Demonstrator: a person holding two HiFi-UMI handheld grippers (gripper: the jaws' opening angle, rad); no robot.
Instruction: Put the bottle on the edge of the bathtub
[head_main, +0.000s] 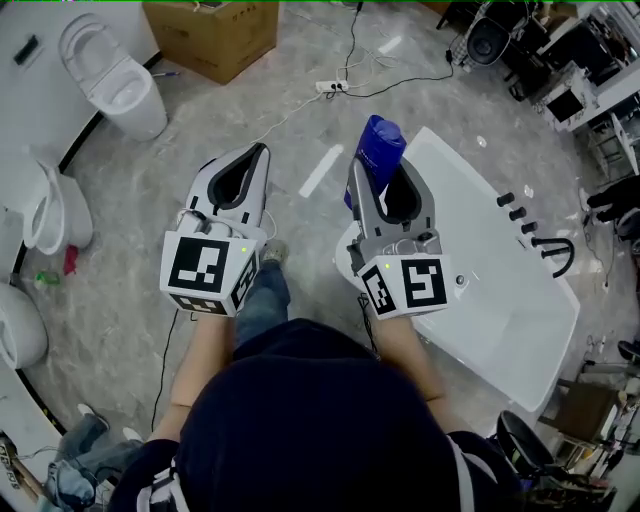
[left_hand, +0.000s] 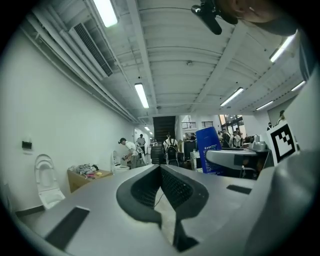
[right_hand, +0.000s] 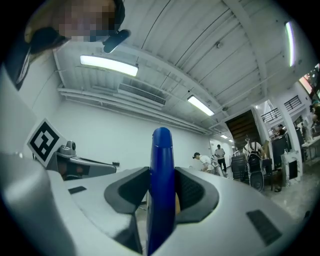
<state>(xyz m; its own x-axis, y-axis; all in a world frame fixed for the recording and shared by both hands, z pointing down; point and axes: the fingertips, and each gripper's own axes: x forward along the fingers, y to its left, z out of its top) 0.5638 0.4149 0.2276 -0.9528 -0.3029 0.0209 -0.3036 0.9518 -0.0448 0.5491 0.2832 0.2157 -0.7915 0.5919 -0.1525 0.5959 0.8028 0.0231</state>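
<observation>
A blue bottle (head_main: 380, 150) stands upright between the jaws of my right gripper (head_main: 386, 185), which is shut on it. It hangs in the air over the near left end of the white bathtub (head_main: 520, 310). In the right gripper view the bottle (right_hand: 161, 200) fills the gap between the dark pads (right_hand: 197, 192), its rounded top above them. My left gripper (head_main: 250, 160) is held level beside it to the left, over the floor, with nothing in it. In its own view the pads (left_hand: 175, 187) meet at the tip. The bottle (left_hand: 209, 150) shows there at the right.
Black taps (head_main: 518, 213) and a spout (head_main: 556, 252) sit on the bathtub's far rim. White toilets (head_main: 115, 80) stand at the left, a cardboard box (head_main: 215, 35) at the back. A power strip (head_main: 333, 86) with cables lies on the floor. Several people (left_hand: 131, 150) stand far off.
</observation>
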